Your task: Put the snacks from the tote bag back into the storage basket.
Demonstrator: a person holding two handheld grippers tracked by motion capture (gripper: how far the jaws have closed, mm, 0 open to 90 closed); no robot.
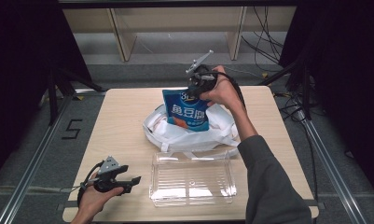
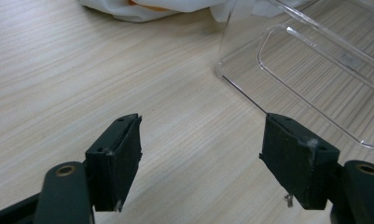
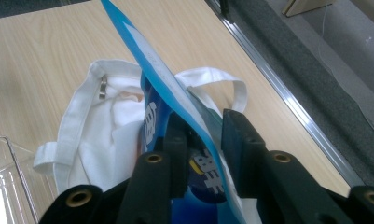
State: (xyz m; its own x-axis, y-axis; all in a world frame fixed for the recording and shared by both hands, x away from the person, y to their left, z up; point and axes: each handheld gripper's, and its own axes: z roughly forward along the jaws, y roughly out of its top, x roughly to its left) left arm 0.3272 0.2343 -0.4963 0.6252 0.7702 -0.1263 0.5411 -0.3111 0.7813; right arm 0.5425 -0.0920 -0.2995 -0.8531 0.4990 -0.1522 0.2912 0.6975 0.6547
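Pinching the top edge of a glossy blue plastic snack pouch with white lettering, the right hand-held gripper holds it upright over a crumpled white cloth tote bag lying on the pale wooden surface. In the right gripper view the pouch's sealed rim runs between the two black jaws, which press on it from both sides. Nearer the person, the left hand-held gripper rests low over the surface with its jaws spread and nothing between them, just beside a clear rectangular plastic tray in front of the bag.
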